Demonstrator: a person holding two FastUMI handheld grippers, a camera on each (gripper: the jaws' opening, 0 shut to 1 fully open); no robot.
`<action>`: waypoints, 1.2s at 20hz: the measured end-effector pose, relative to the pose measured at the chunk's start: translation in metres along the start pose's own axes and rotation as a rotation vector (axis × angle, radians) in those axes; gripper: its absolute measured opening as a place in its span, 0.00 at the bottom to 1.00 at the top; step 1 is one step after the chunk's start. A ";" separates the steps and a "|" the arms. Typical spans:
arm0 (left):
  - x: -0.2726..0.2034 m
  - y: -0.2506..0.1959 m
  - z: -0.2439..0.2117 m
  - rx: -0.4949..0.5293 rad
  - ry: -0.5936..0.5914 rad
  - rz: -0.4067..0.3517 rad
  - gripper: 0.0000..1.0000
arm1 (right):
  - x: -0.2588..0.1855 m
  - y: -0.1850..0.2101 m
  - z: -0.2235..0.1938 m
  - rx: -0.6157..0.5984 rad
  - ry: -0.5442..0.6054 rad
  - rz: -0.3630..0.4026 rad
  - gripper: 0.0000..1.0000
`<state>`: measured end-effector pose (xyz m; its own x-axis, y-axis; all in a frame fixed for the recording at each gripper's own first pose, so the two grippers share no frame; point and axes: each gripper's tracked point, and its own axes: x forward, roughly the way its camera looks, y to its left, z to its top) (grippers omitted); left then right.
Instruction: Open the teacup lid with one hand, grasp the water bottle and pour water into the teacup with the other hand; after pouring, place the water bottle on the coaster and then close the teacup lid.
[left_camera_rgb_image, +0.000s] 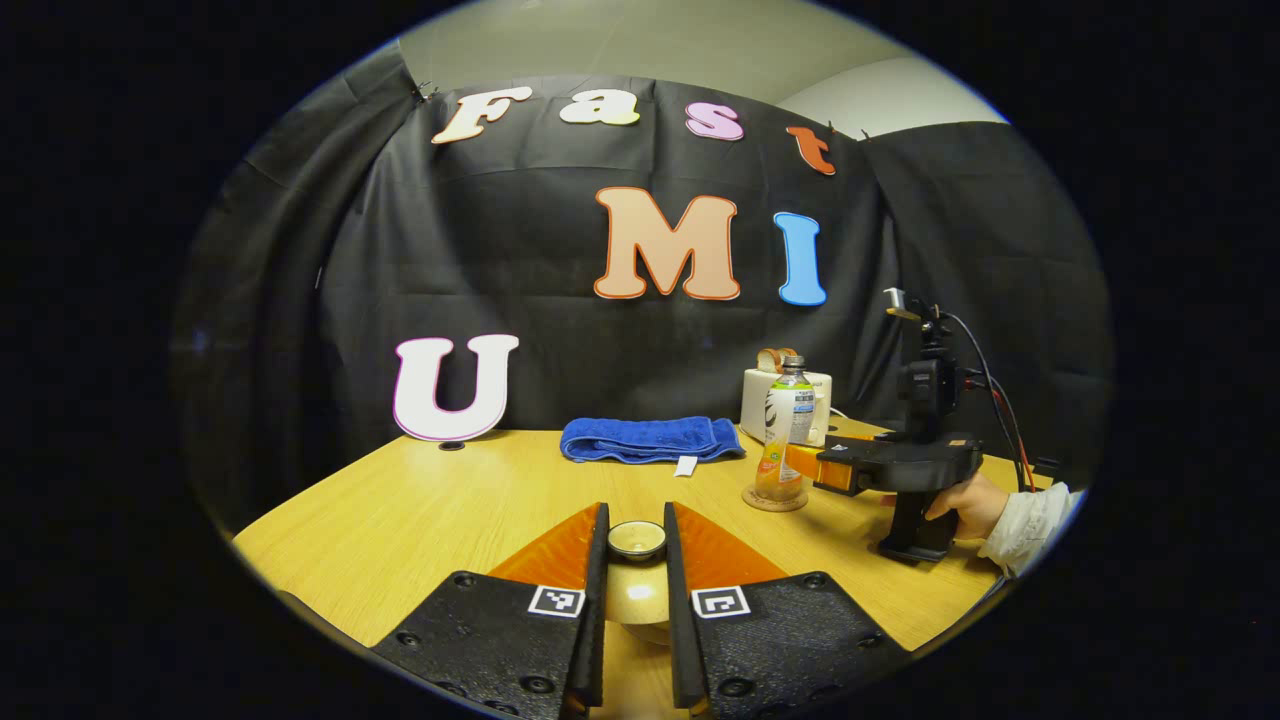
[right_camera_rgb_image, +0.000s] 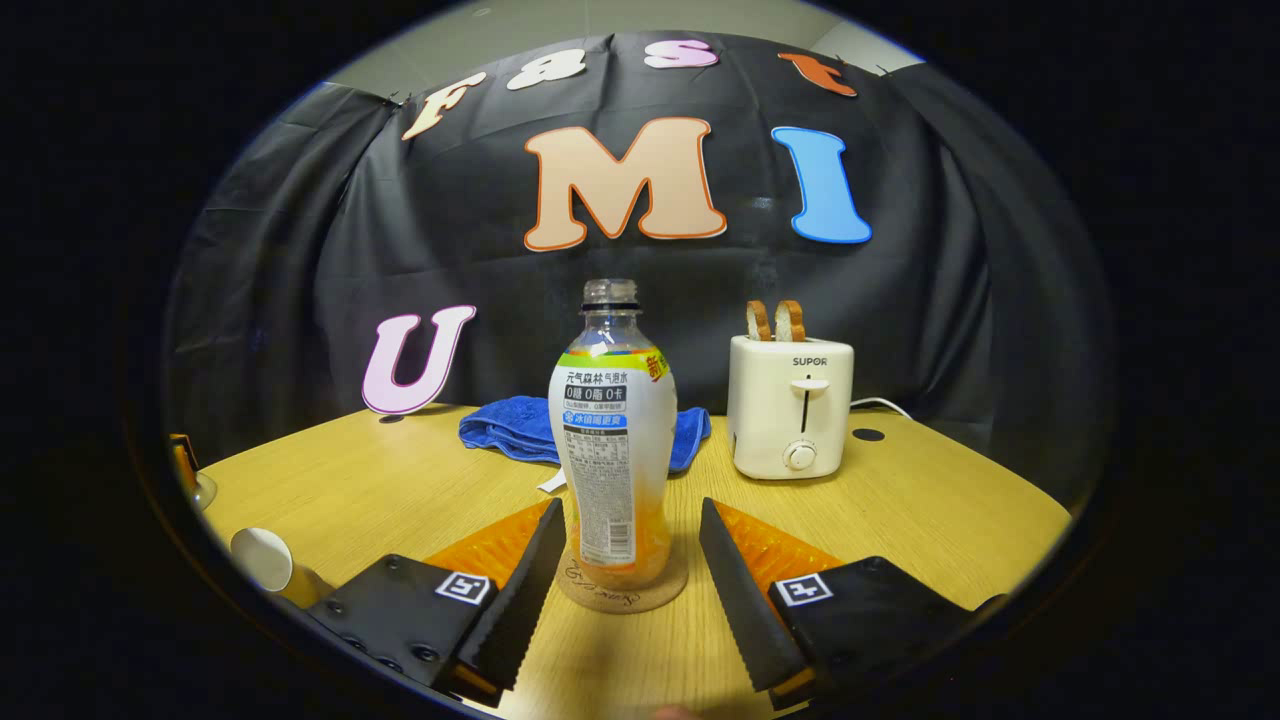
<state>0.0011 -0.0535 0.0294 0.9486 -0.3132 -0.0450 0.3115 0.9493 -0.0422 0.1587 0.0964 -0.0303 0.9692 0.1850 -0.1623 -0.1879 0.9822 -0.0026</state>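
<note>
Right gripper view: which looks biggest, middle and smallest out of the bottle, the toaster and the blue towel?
1. Water bottle: looks biggest, though it stands closest to the camera, so that may be nearness.
2 and 3. Toaster and blue towel: too alike to rank, since the bottle hides part of the towel.

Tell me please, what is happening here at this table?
A person works with two handheld grippers. The left gripper has its fingers closed around the knob of the teacup lid. The right gripper is open, with the water bottle between its fingers but not yet gripped. The capless bottle stands on the coaster. A blue towel and a toaster sit behind.
</note>
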 end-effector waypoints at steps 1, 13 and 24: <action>0.003 -0.003 0.000 0.001 -0.001 -0.007 0.23 | -0.006 -0.002 0.001 0.002 -0.006 0.001 0.87; 0.031 -0.029 -0.032 0.044 0.059 -0.030 0.24 | -0.061 -0.003 0.030 0.056 -0.102 0.040 0.85; 0.036 -0.033 -0.048 0.061 0.082 -0.008 0.28 | -0.081 0.019 0.030 0.048 -0.105 0.093 0.82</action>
<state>0.0225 -0.0974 -0.0186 0.9391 -0.3195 -0.1268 0.3241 0.9458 0.0177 0.0819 0.1008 0.0124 0.9597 0.2754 -0.0553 -0.2725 0.9606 0.0553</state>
